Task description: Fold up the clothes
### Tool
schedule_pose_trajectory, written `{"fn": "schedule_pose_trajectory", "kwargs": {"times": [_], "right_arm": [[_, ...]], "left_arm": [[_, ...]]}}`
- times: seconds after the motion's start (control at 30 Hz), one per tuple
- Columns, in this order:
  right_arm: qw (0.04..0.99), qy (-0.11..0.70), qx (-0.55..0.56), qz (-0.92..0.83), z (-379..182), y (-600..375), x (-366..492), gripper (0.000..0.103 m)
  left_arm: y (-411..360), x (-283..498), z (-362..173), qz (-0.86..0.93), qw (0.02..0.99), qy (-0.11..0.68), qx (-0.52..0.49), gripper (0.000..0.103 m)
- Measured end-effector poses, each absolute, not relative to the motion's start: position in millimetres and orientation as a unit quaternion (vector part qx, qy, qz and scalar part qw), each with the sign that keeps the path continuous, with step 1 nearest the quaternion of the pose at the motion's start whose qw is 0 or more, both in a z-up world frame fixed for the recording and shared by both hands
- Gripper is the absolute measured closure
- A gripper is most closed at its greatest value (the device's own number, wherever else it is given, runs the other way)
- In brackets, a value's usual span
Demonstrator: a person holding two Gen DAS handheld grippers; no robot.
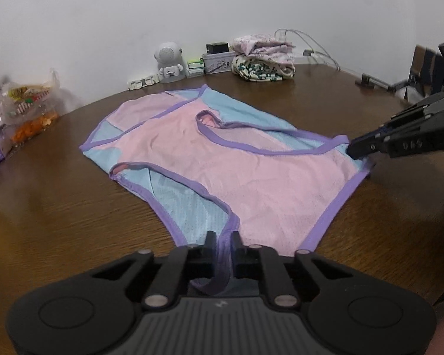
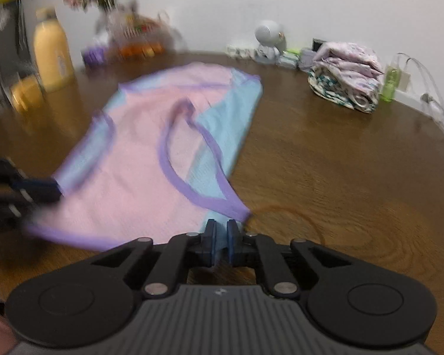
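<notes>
One pink-and-blue mesh garment with purple trim point(image 1: 222, 159) lies on the brown wooden table point(image 1: 74, 216), its near corners pinched by two black grippers, left point(image 1: 221, 244) and right point(image 2: 221, 232).

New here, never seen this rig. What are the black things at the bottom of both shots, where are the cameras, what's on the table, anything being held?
No robot: a person carries a two-finger gripper in each hand, each with a fisheye camera looking along its fingers. The black shape at the bottom is that camera's own gripper. In the left wrist view, the left gripper is shut on the purple trim of a pink and blue top; the right gripper pinches its other shoulder. The right wrist view shows the right gripper shut on blue fabric. The top lies spread on a wooden table. At the back: folded clothes, a small white figure, snack bags.
</notes>
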State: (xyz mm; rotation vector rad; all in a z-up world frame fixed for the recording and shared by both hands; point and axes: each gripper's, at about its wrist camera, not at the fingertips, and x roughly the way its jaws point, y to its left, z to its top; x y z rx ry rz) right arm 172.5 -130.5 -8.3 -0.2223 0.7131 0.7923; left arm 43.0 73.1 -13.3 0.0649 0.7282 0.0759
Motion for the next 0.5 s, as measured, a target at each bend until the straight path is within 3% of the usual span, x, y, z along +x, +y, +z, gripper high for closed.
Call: {"fn": "schedule_pose_trajectory", "kwargs": {"times": [0.1, 0.17, 0.5], "right_arm": [[0.859, 0.304, -0.121, 0.395, 13.9, -115.2, 176.8, 0.084], [0.855, 0.288, -0.151, 0.404, 21.8, -94.3, 183.9, 0.059], [0.814, 0.299, -0.268, 0.419, -7.8, 21.4, 233.4, 0.067]], "left_arm": [[99.8, 50.9, 4.3, 0.056, 0.943, 0.328, 0.004, 0.073], [118.4, 61.5, 10.5, 0.083, 0.943, 0.323, 0.000, 0.073], [191.0, 124.2, -9.9, 0.129, 0.919, 0.369, -0.045, 0.072]]}}
